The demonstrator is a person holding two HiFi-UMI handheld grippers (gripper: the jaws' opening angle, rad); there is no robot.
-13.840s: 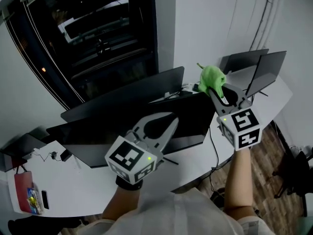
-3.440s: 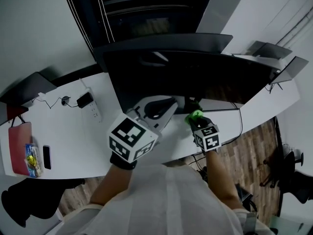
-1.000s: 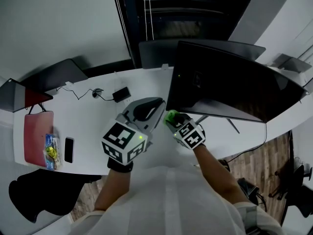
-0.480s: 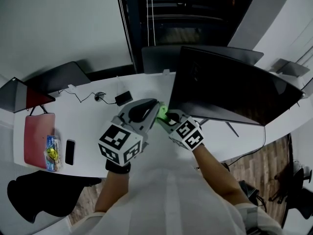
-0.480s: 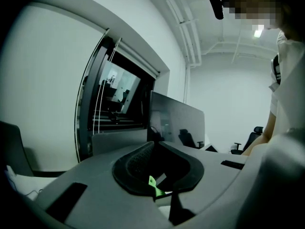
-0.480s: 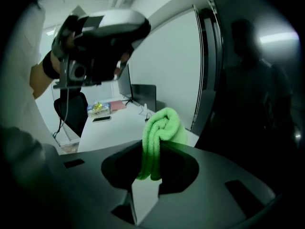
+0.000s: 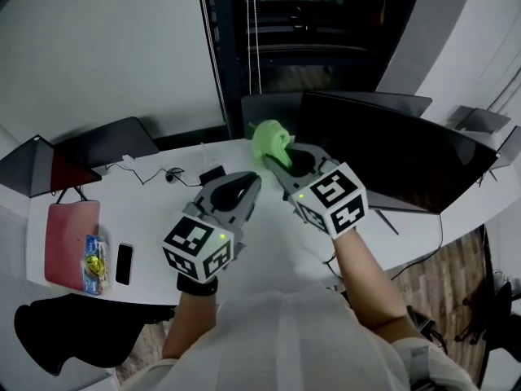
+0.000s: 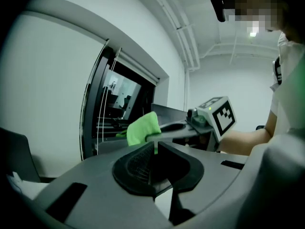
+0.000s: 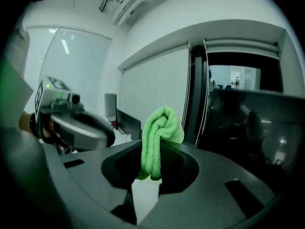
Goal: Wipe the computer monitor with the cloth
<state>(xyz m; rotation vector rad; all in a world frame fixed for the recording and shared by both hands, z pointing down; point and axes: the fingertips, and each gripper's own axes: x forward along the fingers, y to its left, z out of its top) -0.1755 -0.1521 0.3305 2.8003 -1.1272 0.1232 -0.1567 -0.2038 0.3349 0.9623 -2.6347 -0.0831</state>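
Over the white desk (image 7: 151,218), the right gripper's (image 7: 273,160) fingers clamp the green cloth (image 7: 267,139); the left gripper's (image 7: 253,181) fingers sit together.

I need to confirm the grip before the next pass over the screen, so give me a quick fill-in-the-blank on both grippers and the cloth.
1. The right gripper is shut on a ___ cloth.
2. The left gripper has its jaws ___, with nothing between them.
3. In the head view, the cloth sits to the ___ of the monitor.

Missing words: green; shut; left
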